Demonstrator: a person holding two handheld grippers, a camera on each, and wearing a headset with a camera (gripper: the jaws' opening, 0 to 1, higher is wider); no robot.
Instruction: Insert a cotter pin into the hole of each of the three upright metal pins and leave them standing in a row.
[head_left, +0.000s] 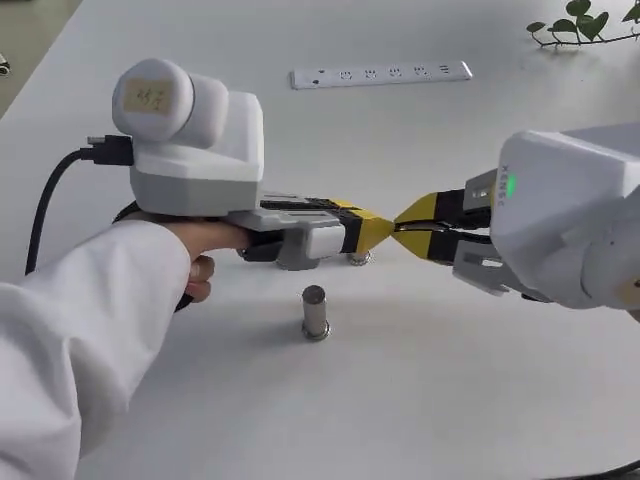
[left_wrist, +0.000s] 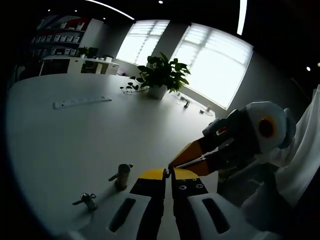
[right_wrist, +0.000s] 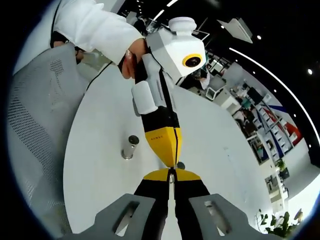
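White table (head_left: 450, 400): left gripper (head_left: 383, 230), right gripper (head_left: 405, 230) clenched tip-to-tip; metal pin (head_left: 314, 312) upright.

One upright metal pin (head_left: 315, 312) stands near-centre, a second pin (head_left: 358, 258) under the left gripper (head_left: 385, 229); a power strip (head_left: 380, 73) lies far; the remaining tabletop (head_left: 450, 400) is open.

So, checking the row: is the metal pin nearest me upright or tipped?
Upright: the metal pin stands on its flanged base on the table, round top uppermost.
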